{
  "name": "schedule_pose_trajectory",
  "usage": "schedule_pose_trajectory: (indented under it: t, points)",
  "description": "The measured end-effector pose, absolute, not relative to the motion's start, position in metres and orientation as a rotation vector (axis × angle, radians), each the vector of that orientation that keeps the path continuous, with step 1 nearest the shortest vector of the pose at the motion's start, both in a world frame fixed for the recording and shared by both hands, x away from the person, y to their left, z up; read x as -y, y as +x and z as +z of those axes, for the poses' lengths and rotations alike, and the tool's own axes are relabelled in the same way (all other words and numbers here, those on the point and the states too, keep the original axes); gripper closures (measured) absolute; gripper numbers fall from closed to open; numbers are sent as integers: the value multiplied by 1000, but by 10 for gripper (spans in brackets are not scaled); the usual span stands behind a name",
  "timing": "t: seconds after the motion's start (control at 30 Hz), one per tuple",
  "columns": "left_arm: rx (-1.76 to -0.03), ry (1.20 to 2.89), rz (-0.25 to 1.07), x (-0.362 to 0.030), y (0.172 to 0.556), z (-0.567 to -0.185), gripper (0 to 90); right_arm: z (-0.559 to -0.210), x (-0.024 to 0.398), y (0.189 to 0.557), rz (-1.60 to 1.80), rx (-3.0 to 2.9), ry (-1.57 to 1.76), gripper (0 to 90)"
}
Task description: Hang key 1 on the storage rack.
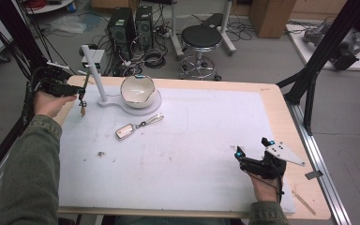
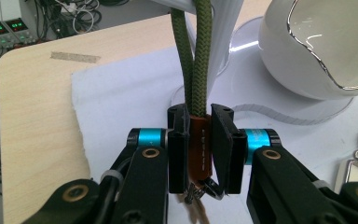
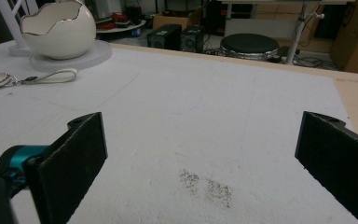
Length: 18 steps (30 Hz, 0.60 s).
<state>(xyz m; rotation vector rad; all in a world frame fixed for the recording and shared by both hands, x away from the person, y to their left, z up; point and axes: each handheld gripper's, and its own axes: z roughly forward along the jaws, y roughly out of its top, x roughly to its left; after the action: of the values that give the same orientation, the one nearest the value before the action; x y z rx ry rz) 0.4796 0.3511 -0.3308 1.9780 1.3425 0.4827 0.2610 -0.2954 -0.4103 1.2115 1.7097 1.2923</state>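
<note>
A green cord loop [image 2: 196, 56] hangs in front of the white post [image 1: 95, 70] at the back left of the table. Its brown sleeve [image 2: 200, 149] sits between the pads of my left gripper [image 2: 200, 116], which is shut on it; a small metal ring dangles below. From above, my left gripper [image 1: 77, 91] is beside the post, with the cord [image 1: 86, 79] rising from it and a brown end [image 1: 82, 111] hanging under it. My right gripper [image 1: 251, 146] rests open at the front right, and nothing lies between its wide jaws [image 3: 205, 140].
A white eggshell-shaped bowl [image 1: 138, 90] stands on the post's round base [image 1: 155, 107]. A silver key fob [image 1: 125, 131] with a white loop [image 3: 51, 77] lies on the white mat [image 1: 192, 154] in front of the bowl. Bare wood borders the mat [image 2: 32, 121].
</note>
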Motion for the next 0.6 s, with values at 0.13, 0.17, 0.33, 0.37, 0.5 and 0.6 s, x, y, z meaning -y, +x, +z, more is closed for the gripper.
schedule_pose_trajectory:
  t: [0.13, 0.17, 0.33, 0.37, 0.5, 0.6]
  points:
    - [-1344, 1950, 461, -351, 479, -329, 656, -410, 296, 260, 1295, -1706, 1220, 9]
    - [-1344, 1950, 461, -351, 479, -329, 603, -410, 296, 260, 1294, -1703, 1213, 9]
    - [-1339, 1968, 444, -351, 476, -326, 381, -410, 296, 260, 1299, -1700, 1209, 9]
    - [-1341, 1967, 444, -351, 475, -326, 348, -409, 296, 260, 1302, -1698, 1214, 9]
    - [-1350, 1978, 460, -347, 473, -323, 204, -409, 295, 260, 1298, -1697, 1212, 9]
    - [-1359, 1997, 486, -344, 471, -323, 71, -409, 295, 260, 1293, -1698, 1217, 9]
